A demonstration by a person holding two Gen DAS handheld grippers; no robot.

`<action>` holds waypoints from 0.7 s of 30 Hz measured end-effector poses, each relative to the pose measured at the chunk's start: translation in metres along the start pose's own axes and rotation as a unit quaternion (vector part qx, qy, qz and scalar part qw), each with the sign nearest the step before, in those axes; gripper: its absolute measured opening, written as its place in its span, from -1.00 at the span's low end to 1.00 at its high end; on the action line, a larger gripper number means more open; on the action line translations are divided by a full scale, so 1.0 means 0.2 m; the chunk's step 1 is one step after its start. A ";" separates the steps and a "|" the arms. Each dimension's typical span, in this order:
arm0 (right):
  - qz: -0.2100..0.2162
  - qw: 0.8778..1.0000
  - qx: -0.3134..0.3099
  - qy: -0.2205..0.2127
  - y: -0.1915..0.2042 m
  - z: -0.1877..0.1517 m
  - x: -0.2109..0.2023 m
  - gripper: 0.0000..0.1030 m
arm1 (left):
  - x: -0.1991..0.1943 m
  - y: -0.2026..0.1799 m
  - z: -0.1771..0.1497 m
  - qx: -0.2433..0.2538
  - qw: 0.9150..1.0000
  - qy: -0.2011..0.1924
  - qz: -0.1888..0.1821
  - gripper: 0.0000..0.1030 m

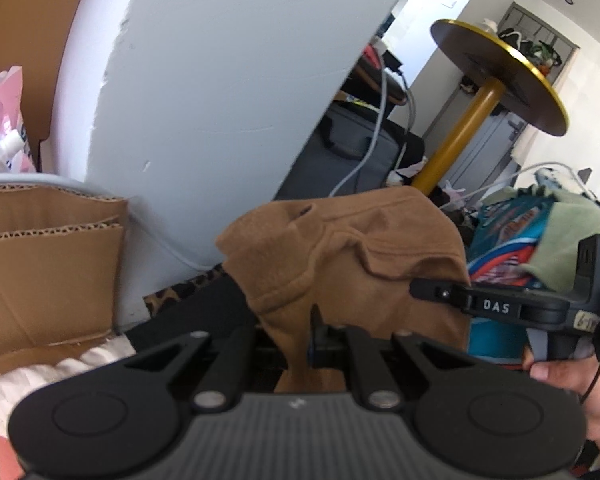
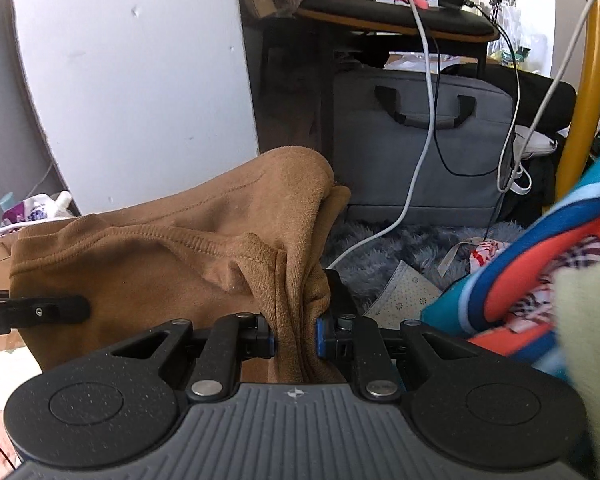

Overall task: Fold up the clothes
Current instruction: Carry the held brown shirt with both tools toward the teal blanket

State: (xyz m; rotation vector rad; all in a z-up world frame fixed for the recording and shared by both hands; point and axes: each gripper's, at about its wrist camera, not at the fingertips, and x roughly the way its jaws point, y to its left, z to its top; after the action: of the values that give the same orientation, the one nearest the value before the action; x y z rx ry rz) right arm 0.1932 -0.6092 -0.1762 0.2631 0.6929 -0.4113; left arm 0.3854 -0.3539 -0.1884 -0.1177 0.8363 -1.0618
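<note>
Both grippers' fingers [image 2: 324, 332] clamped on brown garment [image 2: 172, 264], grey laptop bag [image 2: 420, 152] behind, colourful clothes pile [image 2: 540, 272] just beside

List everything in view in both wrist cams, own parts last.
brown fleece garment: 1, tan-brown, held up between both grippers, bunched at the right one
pile of coloured clothes: 1 heap, teal, orange, blue and pale green, right side
grey laptop bag: 1, grey with black handles, standing on the floor behind
white cable: 1, white, hanging in front of the bag
round side table: 1, dark top with gold rim and yellow pole, upper right
corrugated cardboard box: 1, brown, left
white wall panel: 1, white, centre background
grey shaggy rug: 1, grey, on the floor
left gripper: 1, black, closed on the garment
right gripper: 1, black with blue pads, closed on the garment
</note>
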 end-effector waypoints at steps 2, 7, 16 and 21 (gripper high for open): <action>0.000 1.000 0.004 0.001 -0.01 0.00 0.05 -0.65 | 0.03 0.04 0.01 -0.004 1.000 0.003 0.004 -0.88; 0.003 1.000 0.010 0.005 -0.03 0.01 0.15 -0.65 | 0.08 0.11 0.00 -0.007 1.000 0.007 0.007 -0.88; -0.002 1.000 0.010 0.021 -0.05 0.01 0.34 -0.63 | 0.17 0.23 -0.02 -0.022 0.999 0.019 0.015 -0.88; -0.017 0.999 0.011 0.031 -0.06 0.01 0.44 -0.56 | 0.23 0.29 -0.03 -0.028 0.999 0.031 0.025 -0.88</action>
State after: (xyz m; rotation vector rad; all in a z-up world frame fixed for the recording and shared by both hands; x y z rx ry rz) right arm 0.2516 -0.6447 -0.2340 0.2862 0.7546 -0.4448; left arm 0.4327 -0.3596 -0.2447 -0.1118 0.9205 -0.9989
